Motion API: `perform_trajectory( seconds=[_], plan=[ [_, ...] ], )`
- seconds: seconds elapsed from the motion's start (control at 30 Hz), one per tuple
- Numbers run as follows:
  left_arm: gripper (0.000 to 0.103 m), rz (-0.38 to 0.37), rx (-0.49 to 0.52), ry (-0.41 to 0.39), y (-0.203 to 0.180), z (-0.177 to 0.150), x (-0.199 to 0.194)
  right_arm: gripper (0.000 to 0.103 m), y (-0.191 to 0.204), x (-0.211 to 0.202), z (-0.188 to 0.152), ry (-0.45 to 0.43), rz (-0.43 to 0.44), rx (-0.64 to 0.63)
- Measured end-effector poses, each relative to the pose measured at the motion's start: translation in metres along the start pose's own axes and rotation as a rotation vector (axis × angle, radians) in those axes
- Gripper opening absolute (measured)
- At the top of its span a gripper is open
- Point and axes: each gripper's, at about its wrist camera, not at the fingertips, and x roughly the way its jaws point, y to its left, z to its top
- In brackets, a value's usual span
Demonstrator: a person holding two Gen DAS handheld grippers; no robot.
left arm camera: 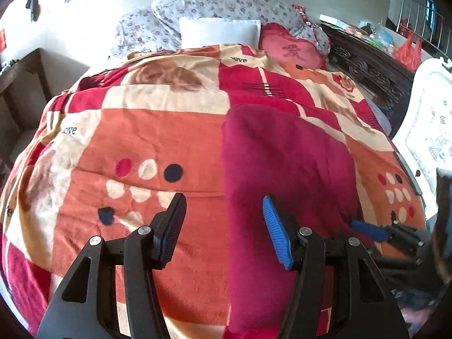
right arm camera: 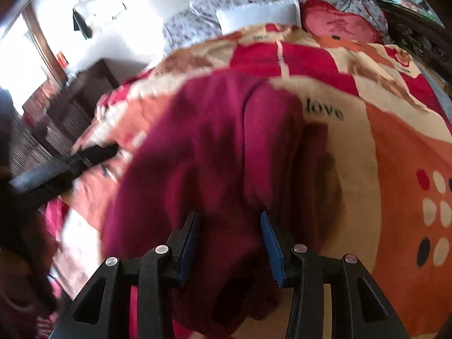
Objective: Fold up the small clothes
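Across the bed's plush patchwork blanket [left arm camera: 135, 130] lies the magenta fleece garment [left arm camera: 285, 163], soft, light and floppy by my guess, so I'd pinch its near hem with my left gripper [left arm camera: 224, 226] and right gripper [right arm camera: 230, 243], both parted and empty.

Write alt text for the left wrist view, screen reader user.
The left gripper hovers with jaws open and nothing between them over the left edge of a maroon garment lying on a red, orange and cream patterned blanket. The right gripper reaches in from the lower right; pillows lie beyond.
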Motion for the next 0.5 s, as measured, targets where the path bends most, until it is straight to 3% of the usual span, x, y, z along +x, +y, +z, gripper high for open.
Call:
perform_trajectory(
  seconds=[0.17,0.5],
  plan=[
    [0.056,0.016,0.006,-0.03,-0.001,-0.003,-0.012,0.043,0.008,-0.016,0.003,-0.036,-0.031,-0.023],
    [0.056,0.027,0.002,-0.107,-0.004,0.001,-0.042,0.047,0.029,-0.072,0.02,-0.217,-0.083,-0.014]
  ],
)
